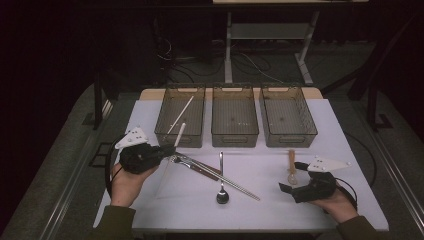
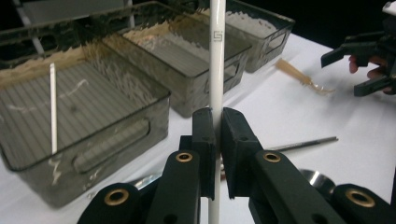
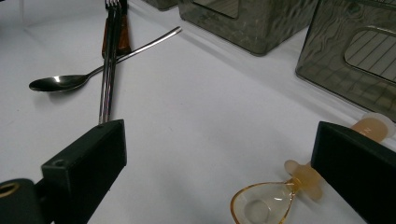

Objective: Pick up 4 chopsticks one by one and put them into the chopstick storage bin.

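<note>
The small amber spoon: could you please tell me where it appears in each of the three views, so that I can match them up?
High view: the amber spoon lies right of centre, handle pointing away from the person.
Left gripper view: upper right, lying slantwise.
Right gripper view: bottom right, bowl nearest the camera.
Shared landmark: the metal spoon, at upper left in the right gripper view.

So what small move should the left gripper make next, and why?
Probably carry the white chopstick over the left bin and release it. The left gripper is shut on it, clear of the table, and a matching chopstick already lies in that bin.
</note>
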The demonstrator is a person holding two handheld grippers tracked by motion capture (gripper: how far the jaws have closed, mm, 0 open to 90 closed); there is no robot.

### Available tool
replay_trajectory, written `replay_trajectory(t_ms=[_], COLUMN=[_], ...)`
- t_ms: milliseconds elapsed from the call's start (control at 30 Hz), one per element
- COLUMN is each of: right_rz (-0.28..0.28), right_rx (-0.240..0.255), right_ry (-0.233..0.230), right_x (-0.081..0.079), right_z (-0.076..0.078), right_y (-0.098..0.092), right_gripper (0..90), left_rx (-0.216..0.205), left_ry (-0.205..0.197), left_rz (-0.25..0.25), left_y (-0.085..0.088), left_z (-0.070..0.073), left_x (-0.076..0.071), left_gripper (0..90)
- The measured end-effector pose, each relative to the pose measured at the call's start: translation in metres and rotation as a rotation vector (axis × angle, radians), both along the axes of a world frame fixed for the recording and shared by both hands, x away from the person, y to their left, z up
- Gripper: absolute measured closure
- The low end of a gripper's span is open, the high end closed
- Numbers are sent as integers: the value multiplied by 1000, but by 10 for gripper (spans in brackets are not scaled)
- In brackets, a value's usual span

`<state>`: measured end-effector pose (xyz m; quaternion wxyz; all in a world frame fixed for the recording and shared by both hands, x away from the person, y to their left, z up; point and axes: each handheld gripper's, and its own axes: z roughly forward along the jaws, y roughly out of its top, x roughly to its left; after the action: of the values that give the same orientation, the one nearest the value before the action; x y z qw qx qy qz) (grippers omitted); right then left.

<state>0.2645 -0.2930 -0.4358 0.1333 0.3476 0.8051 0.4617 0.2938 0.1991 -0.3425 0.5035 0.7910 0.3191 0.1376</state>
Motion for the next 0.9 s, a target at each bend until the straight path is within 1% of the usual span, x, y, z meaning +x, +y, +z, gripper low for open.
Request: replay_trajectory(t_ms=[167,267,333,433,567,733,867,900], right_rz=[-1,-3,-5,-4,-4,-3,-2,-3], right_rx=[1,1,-1,-3,-2,0,1,3], right_ry=[0,2,3,4,3,4,4,6], right_x=[0,0,0,1,1,1,1,1], right_z=[0,0,0,-1,-1,-1,-1,-1], right_y=[0,-1,0,0,0,-1,-1,0], right_gripper=[32,32,32,32,32,32,32,32], left_rx=[-9,-10,-18,-28,-24,-32,-29,-35], left_ry=[-22,-31,-38,-47,-52,-58,-73,-75], left_rz=[0,2,6,14,27,49,62,69], left_y=[-5,-8,-9,-13,-16,-16,-17,-17], left_z=[8,12,16,22,33,51,68,72], left_x=[6,15,23,37,58,84,105,111], left_gripper=[838,838,838,838,838,838,839,839])
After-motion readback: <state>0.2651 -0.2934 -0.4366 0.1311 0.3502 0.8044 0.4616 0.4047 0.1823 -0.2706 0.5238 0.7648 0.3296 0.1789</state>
